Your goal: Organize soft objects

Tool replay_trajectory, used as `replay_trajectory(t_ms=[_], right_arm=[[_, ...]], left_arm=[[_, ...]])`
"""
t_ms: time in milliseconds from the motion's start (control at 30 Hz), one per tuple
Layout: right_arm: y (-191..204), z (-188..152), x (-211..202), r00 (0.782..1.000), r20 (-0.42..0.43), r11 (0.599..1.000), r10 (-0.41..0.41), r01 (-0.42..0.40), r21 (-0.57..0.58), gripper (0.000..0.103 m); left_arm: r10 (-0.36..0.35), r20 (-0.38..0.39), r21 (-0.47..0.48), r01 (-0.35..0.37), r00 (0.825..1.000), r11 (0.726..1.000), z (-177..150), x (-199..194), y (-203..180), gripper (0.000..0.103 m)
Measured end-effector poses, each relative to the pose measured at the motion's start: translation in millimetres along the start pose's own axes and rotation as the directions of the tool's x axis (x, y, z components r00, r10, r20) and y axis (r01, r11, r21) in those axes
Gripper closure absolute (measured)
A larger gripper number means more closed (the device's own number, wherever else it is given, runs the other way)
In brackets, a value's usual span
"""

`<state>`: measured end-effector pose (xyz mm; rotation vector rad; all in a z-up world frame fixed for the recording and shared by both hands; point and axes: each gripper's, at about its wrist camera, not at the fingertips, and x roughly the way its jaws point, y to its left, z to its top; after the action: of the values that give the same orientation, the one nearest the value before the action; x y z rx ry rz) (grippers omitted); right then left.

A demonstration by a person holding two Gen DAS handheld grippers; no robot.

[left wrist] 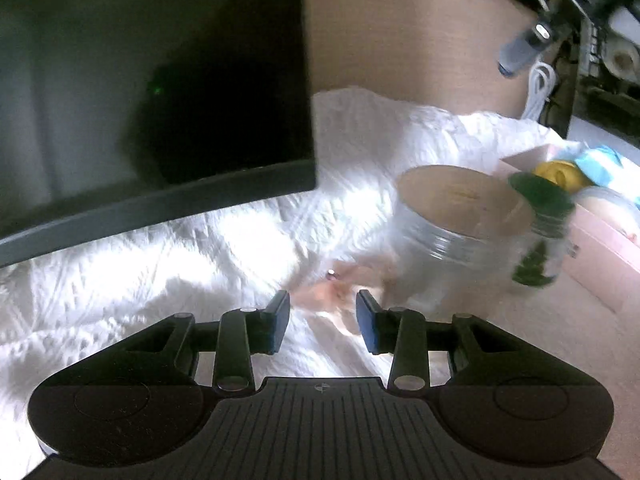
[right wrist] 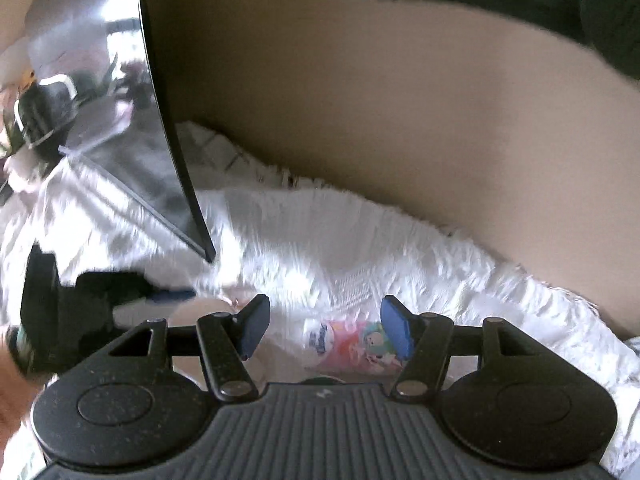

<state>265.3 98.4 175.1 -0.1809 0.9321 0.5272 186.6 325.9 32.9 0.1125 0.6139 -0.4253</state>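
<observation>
Through the left wrist camera, the left gripper (left wrist: pixel 322 322) is seen with its blue pads parted to a middling gap and nothing pressed between them. Just beyond the tips, slightly right of centre, a small blurred peach-coloured soft object (left wrist: pixel 334 300) is seen lying on the white textured cloth (left wrist: pixel 160 264); its long axis cannot be told through the blur. A clear plastic jar with a tan inside (left wrist: pixel 452 220) is seen to the right of it, with a green-lidded glass jar (left wrist: pixel 540 236) beyond and a pink box (left wrist: pixel 600 248) at the far right. A dark monitor screen (left wrist: pixel 160 80) fills the upper left.

Through the right wrist camera, the right gripper (right wrist: pixel 324 328) is seen moderately wide and empty. A small white and pink printed packet (right wrist: pixel 352 344) lies on the same cloth directly under the gap, nearer the right-hand pad, its long axis running roughly across the jaws. A tan wall (right wrist: pixel 400 100) rises behind. Each hand is judged nearest its own item.
</observation>
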Motion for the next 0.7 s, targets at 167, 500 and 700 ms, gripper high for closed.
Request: replay_trajectory(t_ms=[167,500,700], right_arm=[[-7.9,3.0,18.6,1.000,-0.019,0.996,0.009,-0.010,-0.087,0.041],[-24.2,2.6,63.7,0.995,-0.099,1.000,0.005,-0.005,0.002,0.041],[-21.6,8.0,59.2,0.991,-0.116,0.997,-0.060,0.064,0.034,0.041]], left_arm=[[-0.019,-0.066,0.143,0.029,0.998,0.989,-0.5,17.0,5.3,0.062],[-0.102,-0.131,0.067,0.112,0.986,0.991,5.8,33.4,17.7,0.069],[-0.007,-0.118,0.017,0.009,0.993,1.000,-3.5,14.2,16.1,0.087]])
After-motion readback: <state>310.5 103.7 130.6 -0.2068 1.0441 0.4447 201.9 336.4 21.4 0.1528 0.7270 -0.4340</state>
